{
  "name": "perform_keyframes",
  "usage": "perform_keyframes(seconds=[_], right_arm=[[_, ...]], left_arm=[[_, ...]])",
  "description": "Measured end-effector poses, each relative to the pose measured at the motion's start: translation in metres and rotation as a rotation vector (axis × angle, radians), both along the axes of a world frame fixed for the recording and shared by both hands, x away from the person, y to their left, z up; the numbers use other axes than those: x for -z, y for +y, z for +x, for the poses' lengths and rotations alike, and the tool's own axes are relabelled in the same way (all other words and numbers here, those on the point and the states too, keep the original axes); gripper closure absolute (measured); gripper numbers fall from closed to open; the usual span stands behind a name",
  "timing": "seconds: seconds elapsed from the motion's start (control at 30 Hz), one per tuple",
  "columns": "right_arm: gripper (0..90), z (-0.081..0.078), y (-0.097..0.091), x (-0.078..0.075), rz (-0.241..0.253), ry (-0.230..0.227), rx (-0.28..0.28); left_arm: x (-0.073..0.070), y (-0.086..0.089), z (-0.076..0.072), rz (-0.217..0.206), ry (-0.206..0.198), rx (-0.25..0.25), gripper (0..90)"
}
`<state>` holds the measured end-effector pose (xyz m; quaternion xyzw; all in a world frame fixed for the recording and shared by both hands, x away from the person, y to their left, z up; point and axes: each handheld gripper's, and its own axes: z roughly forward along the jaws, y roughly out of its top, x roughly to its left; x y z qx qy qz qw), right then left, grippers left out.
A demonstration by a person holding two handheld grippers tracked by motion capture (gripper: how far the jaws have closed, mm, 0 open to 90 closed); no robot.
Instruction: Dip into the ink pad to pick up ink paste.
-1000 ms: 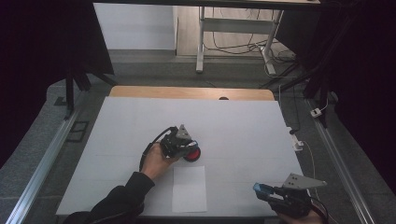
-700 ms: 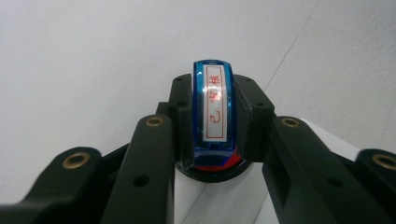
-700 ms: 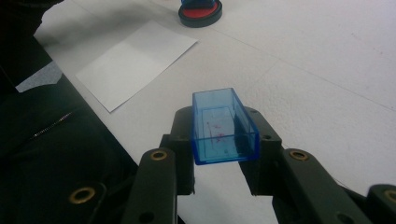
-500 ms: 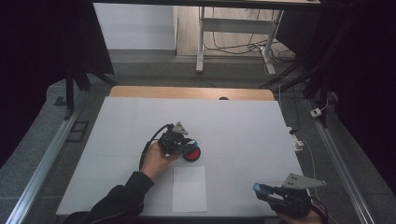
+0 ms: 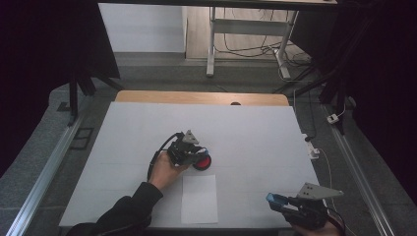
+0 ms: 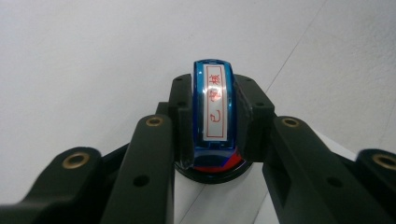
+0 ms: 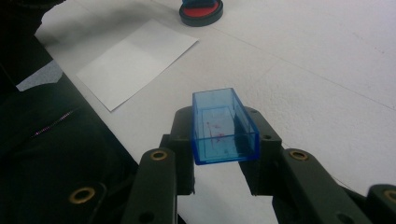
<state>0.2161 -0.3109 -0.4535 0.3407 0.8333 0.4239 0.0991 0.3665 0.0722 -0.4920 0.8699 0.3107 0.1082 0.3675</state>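
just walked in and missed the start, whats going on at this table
A person is working with two hand-held grippers at a white-covered table. The left gripper is shut on a blue stamp with a red-character label, holding it down on a round red ink pad. The right gripper, near the table's front right edge, is shut on the stamp's clear blue cap, open side up. A blank white sheet of paper lies just in front of the ink pad, unstamped so far.

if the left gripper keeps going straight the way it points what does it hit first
Probably the red ink pad: the left gripper, shut on a blue stamp, points down with the stamp over the pad. Whether they already touch, I cannot tell.
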Motion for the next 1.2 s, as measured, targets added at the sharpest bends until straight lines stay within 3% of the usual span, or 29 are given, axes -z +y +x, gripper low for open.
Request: perform_keyframes(seconds=[0.2,0.5,0.97,1.2], right_arm=[[68.7,0.000,0.000,0.000,0.003,-0.003,-0.003],[68.6,-0.001,-0.002,0.000,0.011,-0.004,-0.001],[68.6,-0.002,-0.002,0.000,0.009,-0.006,-0.001],[68.6,-0.002,-0.002,0.000,0.011,-0.005,-0.005]], left_arm=[[0.001,0.001,0.000,-0.013,-0.011,0.010,70.8],[-0.004,0.003,0.003,-0.012,0.017,0.025,70.6],[-0.033,0.012,-0.002,-0.097,-0.002,0.052,70.5],[-0.030,0.014,0.000,-0.100,0.017,0.045,70.6]])
